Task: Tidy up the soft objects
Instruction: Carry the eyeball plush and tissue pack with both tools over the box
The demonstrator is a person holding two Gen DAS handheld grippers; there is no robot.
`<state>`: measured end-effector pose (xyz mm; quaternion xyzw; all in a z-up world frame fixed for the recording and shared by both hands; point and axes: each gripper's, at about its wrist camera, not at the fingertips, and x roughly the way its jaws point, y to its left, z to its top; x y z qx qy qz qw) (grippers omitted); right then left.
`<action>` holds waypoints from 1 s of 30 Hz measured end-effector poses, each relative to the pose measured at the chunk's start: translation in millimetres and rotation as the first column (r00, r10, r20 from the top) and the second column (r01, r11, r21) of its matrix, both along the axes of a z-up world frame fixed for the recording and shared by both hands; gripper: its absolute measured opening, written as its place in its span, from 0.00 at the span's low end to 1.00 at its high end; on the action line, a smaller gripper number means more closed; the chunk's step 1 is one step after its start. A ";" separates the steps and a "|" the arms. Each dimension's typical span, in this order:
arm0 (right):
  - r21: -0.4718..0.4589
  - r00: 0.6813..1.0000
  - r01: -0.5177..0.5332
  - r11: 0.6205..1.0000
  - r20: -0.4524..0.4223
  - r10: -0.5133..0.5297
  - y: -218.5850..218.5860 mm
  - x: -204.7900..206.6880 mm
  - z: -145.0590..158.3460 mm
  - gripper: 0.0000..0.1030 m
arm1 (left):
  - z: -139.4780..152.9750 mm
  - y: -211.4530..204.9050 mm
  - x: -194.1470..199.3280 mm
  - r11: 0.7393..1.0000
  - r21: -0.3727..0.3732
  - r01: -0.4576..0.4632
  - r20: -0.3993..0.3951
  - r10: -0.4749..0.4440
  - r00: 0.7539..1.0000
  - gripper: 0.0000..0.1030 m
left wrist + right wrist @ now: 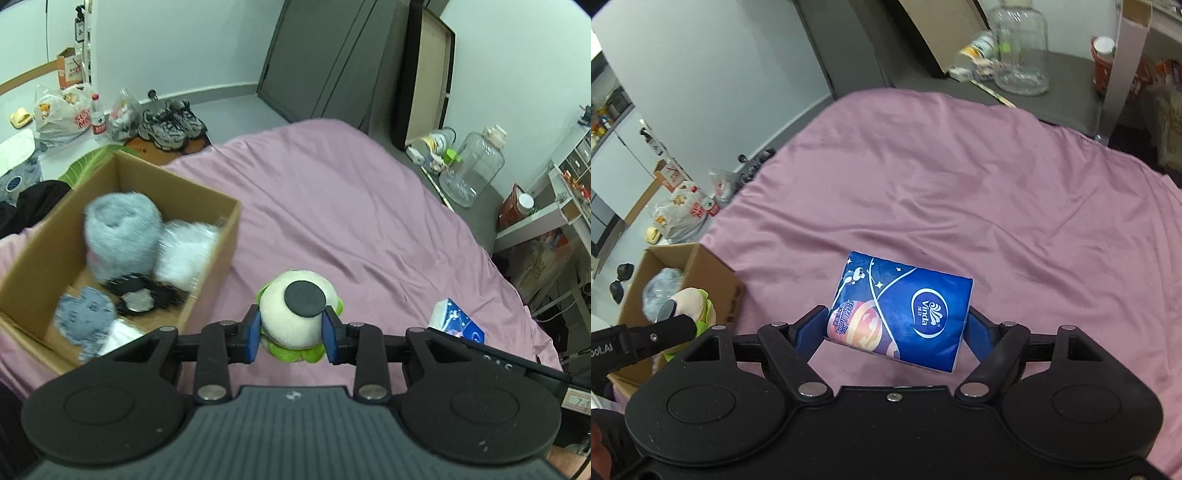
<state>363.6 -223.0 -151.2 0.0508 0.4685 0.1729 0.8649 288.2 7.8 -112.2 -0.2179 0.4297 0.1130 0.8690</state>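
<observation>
My left gripper [293, 334] is shut on a plush toy [295, 314], cream and green with a black round patch, held above the pink bedsheet just right of the cardboard box [218, 254]. The box holds a grey fluffy roll [120, 236], a white soft bundle [184, 251] and other soft items. My right gripper [897, 332] is shut on a blue Vinda tissue pack [905, 310] and holds it over the sheet. The pack also shows in the left wrist view [456, 321]. The toy [696, 304] and box [713, 273] show at the left of the right wrist view.
The pink bedsheet [332, 206] covers the bed. On the floor beyond are sneakers [171, 123], plastic bags [62, 110] and a bottle [98, 114]. A large clear jar [471, 166] and shelves [554, 214] stand to the right.
</observation>
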 end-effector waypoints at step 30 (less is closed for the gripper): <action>0.000 0.978 -0.127 0.992 0.166 0.125 89.8 -61.9 64.5 0.73 | 24.3 131.6 -69.5 0.993 -0.022 -0.115 0.020 0.116 0.993 0.32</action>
